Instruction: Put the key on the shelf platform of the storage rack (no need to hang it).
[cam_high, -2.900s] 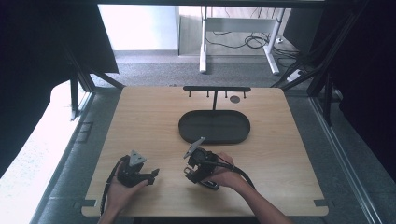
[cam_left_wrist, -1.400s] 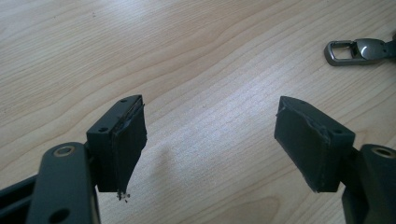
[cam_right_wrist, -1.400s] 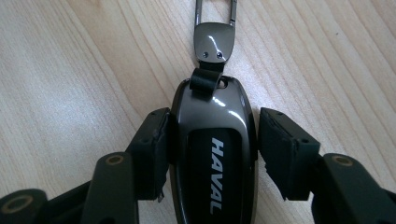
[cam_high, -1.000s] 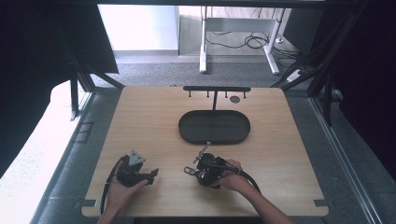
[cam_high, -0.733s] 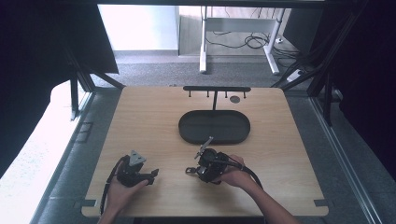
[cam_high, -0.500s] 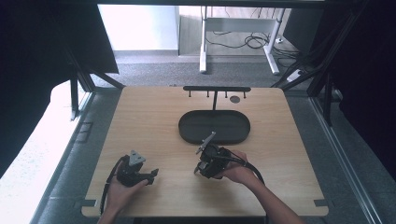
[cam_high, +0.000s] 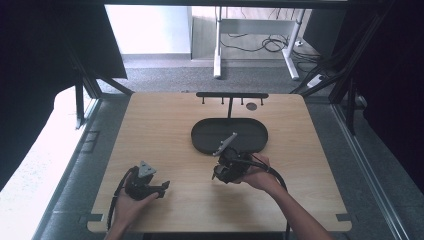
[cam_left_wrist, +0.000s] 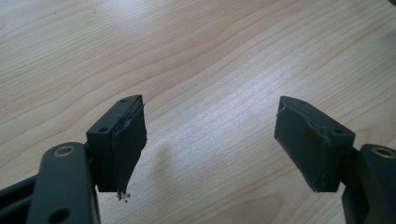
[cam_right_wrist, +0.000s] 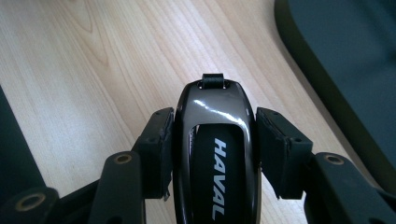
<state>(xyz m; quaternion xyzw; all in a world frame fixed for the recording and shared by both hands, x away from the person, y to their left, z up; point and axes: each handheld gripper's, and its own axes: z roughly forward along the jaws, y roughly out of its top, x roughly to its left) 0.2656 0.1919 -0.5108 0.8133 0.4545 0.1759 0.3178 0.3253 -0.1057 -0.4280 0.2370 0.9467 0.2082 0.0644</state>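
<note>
— What does the right gripper (cam_right_wrist: 210, 154) have between its fingers (cam_right_wrist: 280, 144)?

— A car key fob (cam_right_wrist: 212, 154), dark and glossy, with HAVAL lettered down its face and a small loop at the far tip. The fingers are clamped on its two long flanks, one pad on each side, and the fob points away along them. In the high view the right gripper (cam_high: 229, 165) sits above the bench (cam_high: 165, 120), just beside the near rim of the dark oval tray (cam_high: 200, 135).

— How will the fob handle?

— Judging by its look, it is light and rigid, a hard plastic shell that will not flex under the pads. The polished, rounded sides are the concern: it seems likely to slip or swivel if the squeeze eases, so the flanks near the middle of its length look like the best place to hold, where the pads lie flat against it. The loop is too small to take.

— And the left gripper (cam_left_wrist: 210, 154)?

— Its fingers (cam_left_wrist: 310, 142) are spread wide apart with nothing between them, only bare wood grain beneath. In the high view the left gripper (cam_high: 145, 184) rests low near the front left of the bench, well apart from the tray.

— Anything else on the bench?

— A black rack with short pegs (cam_high: 231, 96) stands behind the tray, near the far edge.
</note>
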